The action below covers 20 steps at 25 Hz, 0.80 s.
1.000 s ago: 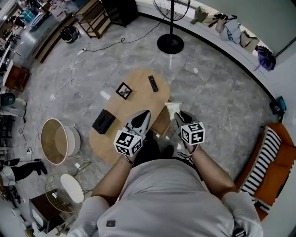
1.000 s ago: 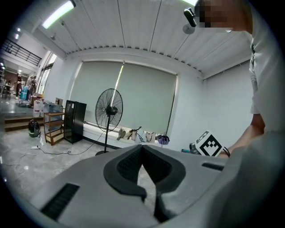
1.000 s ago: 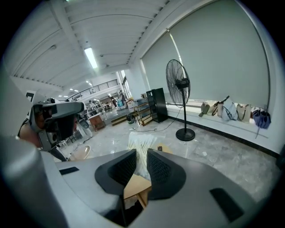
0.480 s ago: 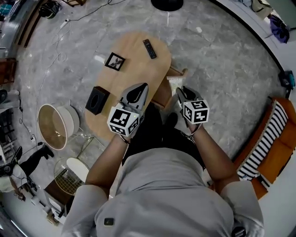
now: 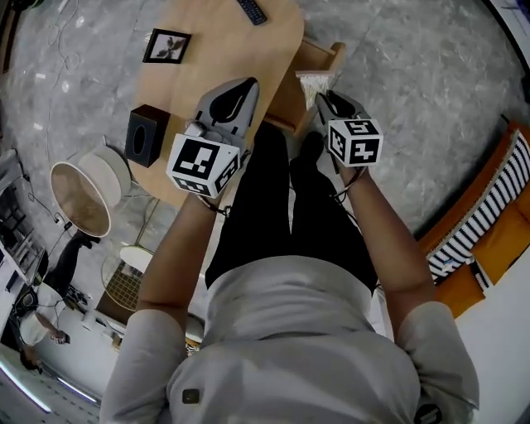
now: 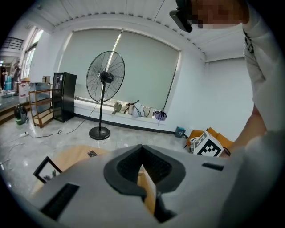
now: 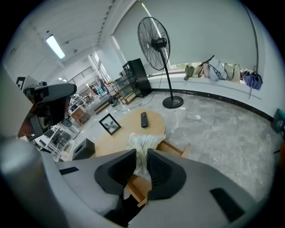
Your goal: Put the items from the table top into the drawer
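Both grippers have dropped sharply over the last second, and the head view has closed in with them: the table (image 5: 219, 50), which sat mid-frame, now runs off the top edge. The right gripper (image 7: 141, 153) has its pads closed on a white cloth (image 7: 142, 141). The cloth seems pinched into a narrow gather and fans out beyond the tips, though the pads half hide the grip itself. It now hangs right over the open drawer (image 7: 177, 149) at the table's side, so I judge it is nearly ready to be let go. The left gripper (image 6: 141, 149) has come down alongside, its tips pressed together with nothing between them. The picture frame (image 5: 166, 45), remote (image 5: 252, 10) and black box (image 5: 146, 135) lie on the tabletop, so most of the job remains
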### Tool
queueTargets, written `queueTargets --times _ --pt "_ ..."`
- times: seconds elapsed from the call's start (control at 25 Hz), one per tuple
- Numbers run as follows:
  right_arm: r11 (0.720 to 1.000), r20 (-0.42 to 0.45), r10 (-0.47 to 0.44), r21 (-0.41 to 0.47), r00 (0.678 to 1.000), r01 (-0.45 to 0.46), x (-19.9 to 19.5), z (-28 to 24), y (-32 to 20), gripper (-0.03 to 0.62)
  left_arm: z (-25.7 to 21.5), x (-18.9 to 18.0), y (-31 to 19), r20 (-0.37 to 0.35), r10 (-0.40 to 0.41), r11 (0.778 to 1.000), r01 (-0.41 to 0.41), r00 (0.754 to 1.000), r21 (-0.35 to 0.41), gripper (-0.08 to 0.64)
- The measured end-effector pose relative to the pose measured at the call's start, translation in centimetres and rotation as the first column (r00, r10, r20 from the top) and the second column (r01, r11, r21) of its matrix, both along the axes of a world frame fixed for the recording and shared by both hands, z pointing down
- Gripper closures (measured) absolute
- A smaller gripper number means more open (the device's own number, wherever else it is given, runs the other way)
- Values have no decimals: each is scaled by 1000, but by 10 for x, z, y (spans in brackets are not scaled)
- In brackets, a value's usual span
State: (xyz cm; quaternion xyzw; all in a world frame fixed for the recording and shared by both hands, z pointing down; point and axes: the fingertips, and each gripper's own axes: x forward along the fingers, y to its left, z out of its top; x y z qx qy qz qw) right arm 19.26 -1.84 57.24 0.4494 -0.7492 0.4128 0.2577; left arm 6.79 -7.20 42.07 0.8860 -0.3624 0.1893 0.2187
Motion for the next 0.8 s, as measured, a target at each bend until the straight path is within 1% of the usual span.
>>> queueTargets --times 0.2,0.4,0.56,0.64,0.8 --pt "998 -21 4 -59 1000 -5 0 71 3 503 67 -4 -1 0 -10 999 10 1000 -45 551" --pt "994 -40 15 -110 999 -20 -6 128 8 503 124 -11 0 -2 -37 995 36 999 -90 551" --pt "983 -45 54 -173 998 -61 -13 173 17 502 156 -14 -6 -6 -53 993 52 999 -107 551" --pt "979 -49 51 -196 998 -59 -17 190 24 500 170 -14 -6 -9 -58 991 57 998 -119 551" --pt "976 -59 32 -212 998 -44 -26 216 26 499 191 -18 -4 -9 -67 989 65 998 -134 551"
